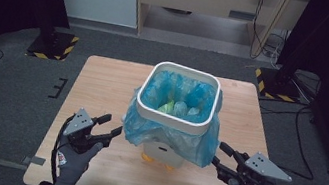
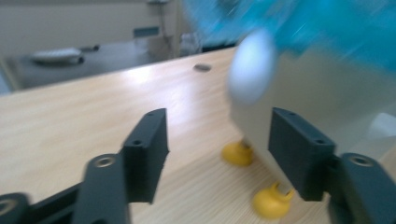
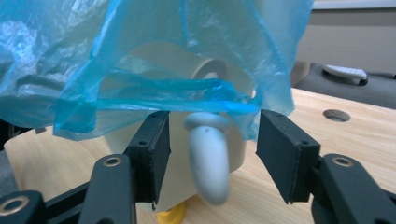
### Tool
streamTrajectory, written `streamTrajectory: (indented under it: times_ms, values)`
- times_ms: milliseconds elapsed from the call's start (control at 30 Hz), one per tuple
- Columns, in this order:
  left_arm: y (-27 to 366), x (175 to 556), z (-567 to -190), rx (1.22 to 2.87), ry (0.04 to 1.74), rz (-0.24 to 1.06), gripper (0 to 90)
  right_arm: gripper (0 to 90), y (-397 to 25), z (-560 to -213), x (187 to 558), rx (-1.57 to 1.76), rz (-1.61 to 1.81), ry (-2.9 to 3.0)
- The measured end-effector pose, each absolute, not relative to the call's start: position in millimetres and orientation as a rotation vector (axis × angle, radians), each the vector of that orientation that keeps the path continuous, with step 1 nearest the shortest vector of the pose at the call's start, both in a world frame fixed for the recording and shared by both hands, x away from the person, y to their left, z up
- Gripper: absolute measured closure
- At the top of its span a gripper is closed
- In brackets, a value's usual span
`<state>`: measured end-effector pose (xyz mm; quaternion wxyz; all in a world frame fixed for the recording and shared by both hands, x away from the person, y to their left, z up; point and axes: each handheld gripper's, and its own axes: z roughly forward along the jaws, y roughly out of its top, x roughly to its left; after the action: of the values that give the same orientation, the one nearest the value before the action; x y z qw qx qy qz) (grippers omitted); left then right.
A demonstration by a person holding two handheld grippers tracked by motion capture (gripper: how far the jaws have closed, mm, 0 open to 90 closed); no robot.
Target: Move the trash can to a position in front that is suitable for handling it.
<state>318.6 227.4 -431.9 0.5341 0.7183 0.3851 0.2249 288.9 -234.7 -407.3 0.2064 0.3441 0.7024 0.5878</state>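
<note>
High view: white bin (image 1: 174, 119) standing at centre of the wooden bench (image 1: 102, 87), lined with a blue bag (image 1: 172, 137) whose loose skirt hangs over the rim and down the sides; greenish and pale scraps inside at about 6 o'clock of the opening. Left tool (image 1: 110, 130) at 8 o'clock of the bin, jaws spread, tips just short of the bag's hem, nothing held. Right tool (image 1: 221, 155) at 4 o'clock, likewise spread and empty, close beside the plastic. Left gripper view: blurred; jaws wide apart and empty, framing the bin's lower corner, with a pale rounded knob (image 2: 252, 65) at 12 o'clock and two yellow feet (image 2: 238, 154) on the wood at 6 o'clock. Right gripper view: jaws parted wide, a white handle (image 3: 209, 154) of the bin between them but untouched, blue bag (image 3: 154, 65) draped across from 9 to 2 o'clock just above the pads, one yellow foot at 6 o'clock. Judged from this: bag fitted and filled, both tools in position at opposite sides, no grip taken yet; gathering or lifting the liner out apparently all to come.
</note>
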Motion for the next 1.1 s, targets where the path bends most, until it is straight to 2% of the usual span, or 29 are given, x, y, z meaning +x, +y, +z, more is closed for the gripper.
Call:
streamTrajectory:
  times_ms: [100,367,533,900,1100]
  values:
    - [235.3,320.4,-452.6,1.745,1.016,0.522,32.9,41.0,-238.9,-408.3,290.3,0.984,1.642,1.941]
    - [242.4,333.0,-499.7,1.886,1.140,0.494,27.3,38.7,-250.5,-409.8,294.4,1.023,1.621,1.891]
    - [240.6,340.1,-508.9,1.930,1.152,0.491,22.9,37.0,-260.6,-410.0,298.0,1.071,1.608,1.855]
    - [225.1,352.0,-529.7,2.034,1.163,0.449,20.6,32.1,-277.1,-396.7,310.4,1.120,1.619,1.732]
    - [224.6,353.4,-533.5,2.038,1.165,0.449,19.0,29.2,-281.8,-385.1,316.2,1.126,1.628,1.657]
